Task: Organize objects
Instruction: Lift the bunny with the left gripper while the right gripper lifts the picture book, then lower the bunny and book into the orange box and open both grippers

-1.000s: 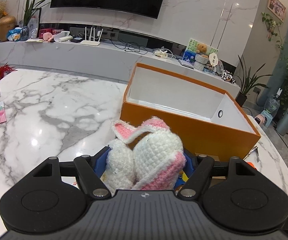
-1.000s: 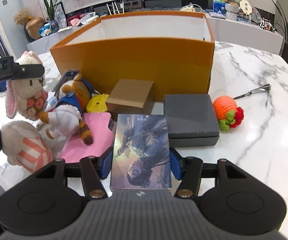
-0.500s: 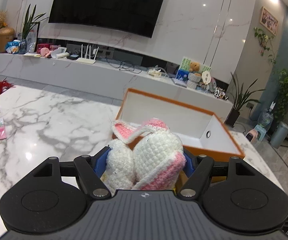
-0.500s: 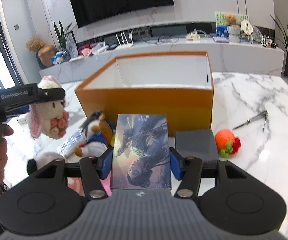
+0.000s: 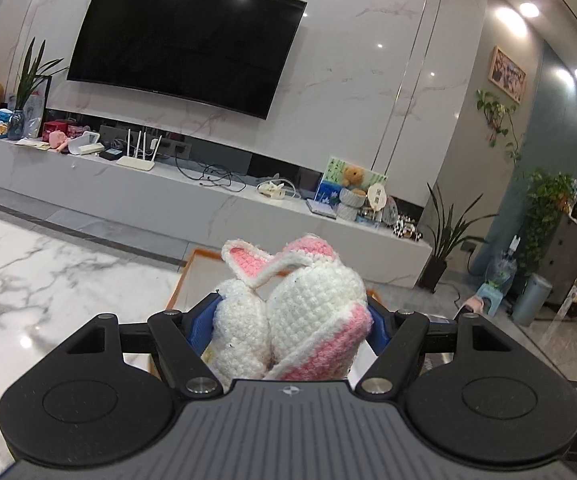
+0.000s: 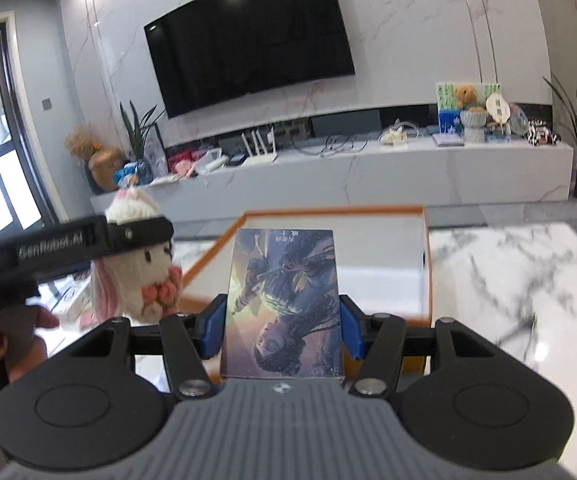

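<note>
Two grippers, each loaded, raised above the marble desk (image 5: 48,280). Left wrist view: left gripper (image 5: 290,320) closed around a crocheted white-and-pink bunny (image 5: 296,308), with only a corner of the orange box (image 5: 192,268) visible beyond. Right wrist view: right gripper (image 6: 282,328) clamped on an illustrated book (image 6: 284,304), box interior directly ahead; bunny hanging at left in the other gripper. Step in hand, apparently: carrying to the box. Next move: lowering over the opening, then releasing.

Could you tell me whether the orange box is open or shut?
Open: the orange box has no lid, and its white interior shows in the right wrist view.
</note>
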